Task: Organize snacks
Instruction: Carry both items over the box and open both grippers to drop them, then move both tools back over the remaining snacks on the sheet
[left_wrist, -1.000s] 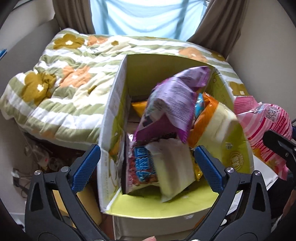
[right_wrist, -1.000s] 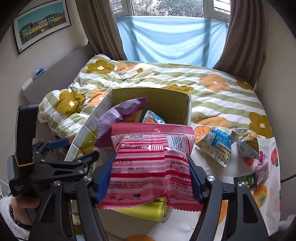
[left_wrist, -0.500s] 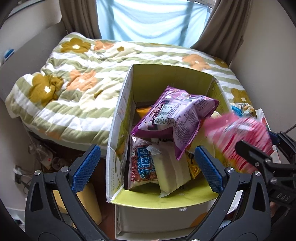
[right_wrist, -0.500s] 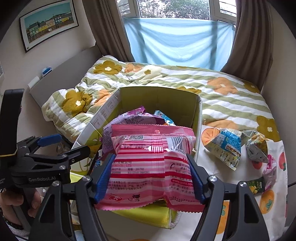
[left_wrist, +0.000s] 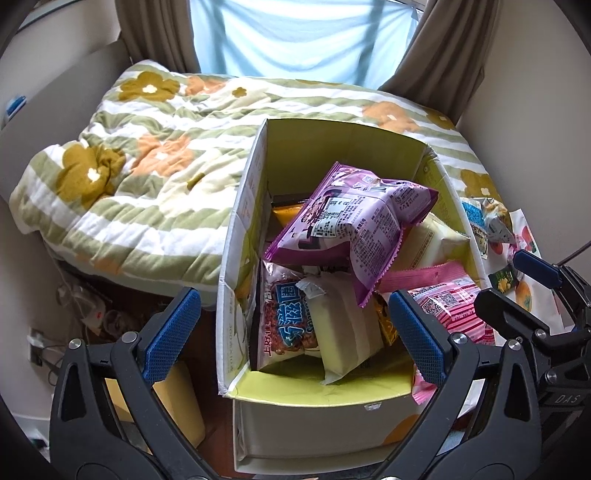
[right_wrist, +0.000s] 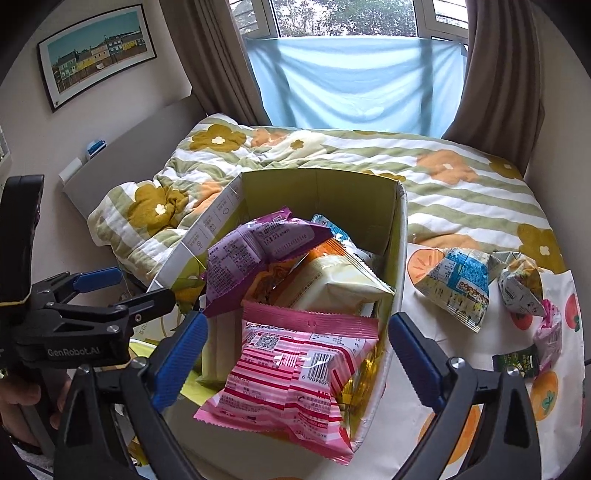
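An open cardboard box (right_wrist: 321, 192) with a yellow-green inside holds several snack packets. A purple packet (right_wrist: 255, 251) lies on top of the pile and a pale yellow one (right_wrist: 332, 280) sits beside it. The pink striped packet (right_wrist: 295, 373) rests on the box's near right corner, partly over the rim. My right gripper (right_wrist: 299, 354) hangs just above it with its jaws opening; the packet lies between the blue pads, which stand clear of it. My left gripper (left_wrist: 293, 332) is open and empty over the box's (left_wrist: 343, 147) near left side.
Loose snacks lie on the fruit-print cloth (right_wrist: 480, 369) right of the box: a blue-and-white packet (right_wrist: 458, 284), a grey-green one (right_wrist: 517, 284), a small pink one (right_wrist: 550, 332) and a dark green one (right_wrist: 517, 360). A bed with a flowered quilt (right_wrist: 184, 199) lies behind.
The right gripper's jaws have spread and let go of the pink striped packet, which dropped onto the box's near corner. The purple packet has settled lower on the pile. The left gripper stayed put.
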